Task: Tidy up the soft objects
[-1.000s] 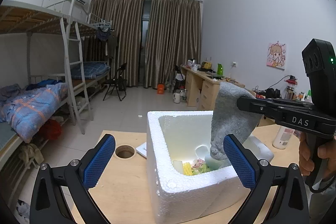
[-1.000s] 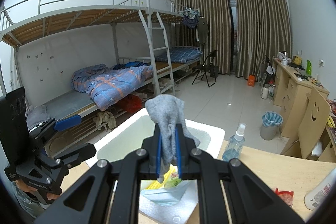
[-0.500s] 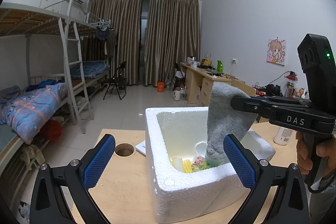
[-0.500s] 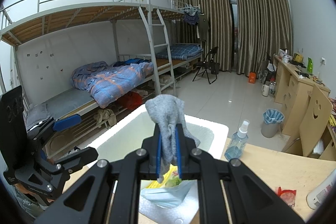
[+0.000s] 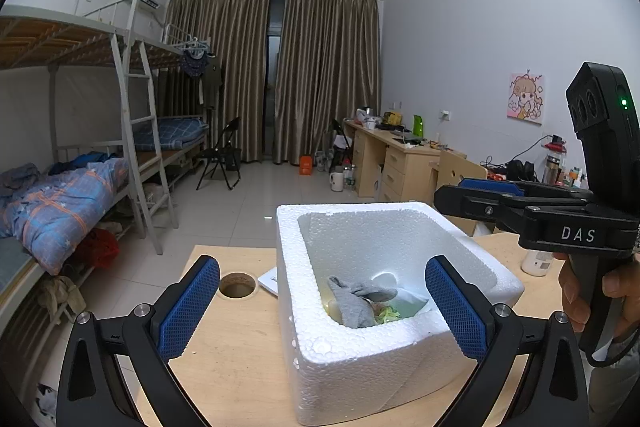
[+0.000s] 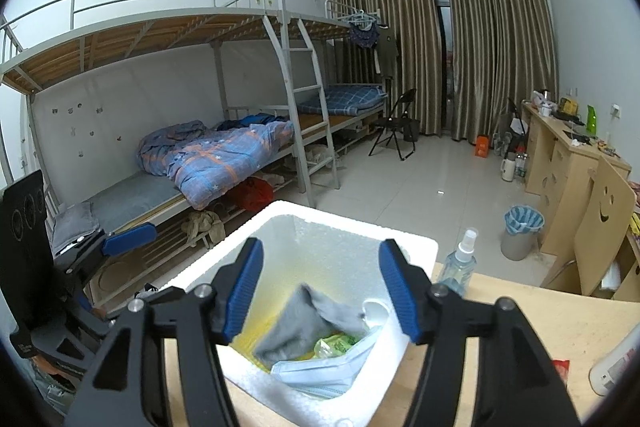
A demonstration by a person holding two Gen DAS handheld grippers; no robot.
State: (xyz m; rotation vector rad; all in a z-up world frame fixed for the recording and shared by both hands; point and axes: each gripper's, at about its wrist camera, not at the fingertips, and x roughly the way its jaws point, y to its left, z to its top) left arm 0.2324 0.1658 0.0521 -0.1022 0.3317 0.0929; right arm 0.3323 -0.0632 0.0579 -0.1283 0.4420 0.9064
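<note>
A crumpled grey knit sock (image 6: 298,323) is seen lying inside the pebbly white foam box (image 5: 372,359) at the wooden table's (image 5: 224,367) far edge — resting on crinkled plastic packets (image 6: 320,371). Right gripper (image 6: 320,291) is spread wide above the box, nothing held; left gripper (image 5: 320,301) likewise parted — blue ribbed pads bare.

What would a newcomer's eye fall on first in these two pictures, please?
Probably the white foam box on the wooden table, with a grey sock lying inside on a face mask and packets. Next, the right gripper above it, its blue jaws open and empty.
</note>
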